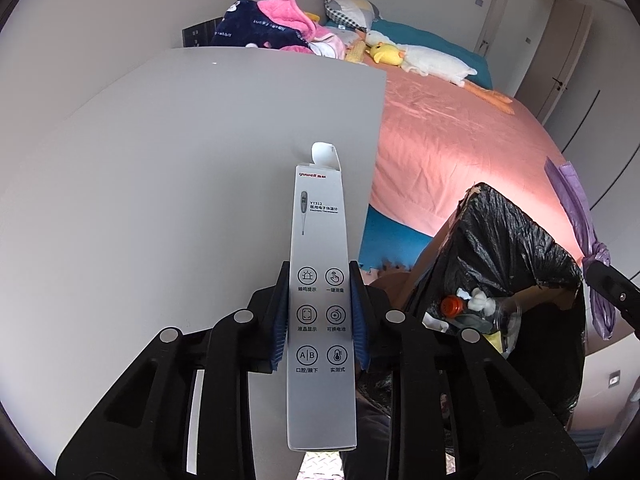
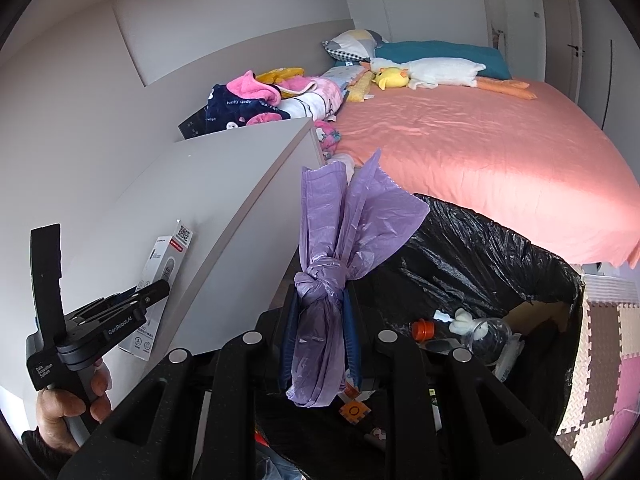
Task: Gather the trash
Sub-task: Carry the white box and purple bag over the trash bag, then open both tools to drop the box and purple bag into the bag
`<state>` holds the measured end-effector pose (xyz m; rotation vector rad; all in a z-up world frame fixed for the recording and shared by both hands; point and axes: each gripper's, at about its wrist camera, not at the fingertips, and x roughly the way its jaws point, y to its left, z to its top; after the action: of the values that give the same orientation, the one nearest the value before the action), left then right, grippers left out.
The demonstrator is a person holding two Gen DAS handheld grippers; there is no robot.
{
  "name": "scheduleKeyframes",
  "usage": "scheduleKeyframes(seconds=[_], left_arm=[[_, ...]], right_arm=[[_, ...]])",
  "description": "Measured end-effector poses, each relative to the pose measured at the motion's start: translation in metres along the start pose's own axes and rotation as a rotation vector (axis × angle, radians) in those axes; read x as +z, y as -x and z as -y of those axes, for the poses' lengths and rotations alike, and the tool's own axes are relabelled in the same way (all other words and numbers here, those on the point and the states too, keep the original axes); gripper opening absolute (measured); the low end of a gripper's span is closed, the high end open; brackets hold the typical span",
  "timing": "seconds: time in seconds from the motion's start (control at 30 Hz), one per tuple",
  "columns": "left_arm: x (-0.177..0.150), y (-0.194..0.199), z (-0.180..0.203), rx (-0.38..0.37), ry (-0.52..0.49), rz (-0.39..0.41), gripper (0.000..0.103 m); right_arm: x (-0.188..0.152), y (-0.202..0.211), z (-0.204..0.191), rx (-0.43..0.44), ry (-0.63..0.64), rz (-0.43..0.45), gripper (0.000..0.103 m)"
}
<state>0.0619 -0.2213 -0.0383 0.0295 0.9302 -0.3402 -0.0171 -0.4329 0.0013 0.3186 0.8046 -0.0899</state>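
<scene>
Thermometer box (image 1: 320, 300) pinched in left gripper (image 1: 320, 312); knotted purple bag (image 2: 324, 312) in right gripper (image 2: 320, 320). Could miss bin (image 1: 520, 240) if released early.

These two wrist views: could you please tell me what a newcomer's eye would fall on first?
First, the white thermometer box, clamped upright in the left gripper over the grey cabinet top. Next, the knotted purple plastic bag pinched in the right gripper, just left of the black-lined cardboard bin holding bottles and tissue. Behind lies the pink bed with a white goose plush.
</scene>
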Motion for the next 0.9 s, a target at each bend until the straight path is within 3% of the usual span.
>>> scheduleKeyframes(seconds=[0.4, 0.9], left_arm=[[0.007, 0.019, 0.046, -0.067, -0.092, 0.030, 0.026], [0.004, 0.023, 0.108, -0.178, -0.201, 0.008, 0.026]], right_arm=[[-0.002, 0.009, 0.019, -0.023, -0.033, 0.015, 0.023], [-0.002, 0.026, 0.047, -0.082, -0.078, 0.043, 0.023]])
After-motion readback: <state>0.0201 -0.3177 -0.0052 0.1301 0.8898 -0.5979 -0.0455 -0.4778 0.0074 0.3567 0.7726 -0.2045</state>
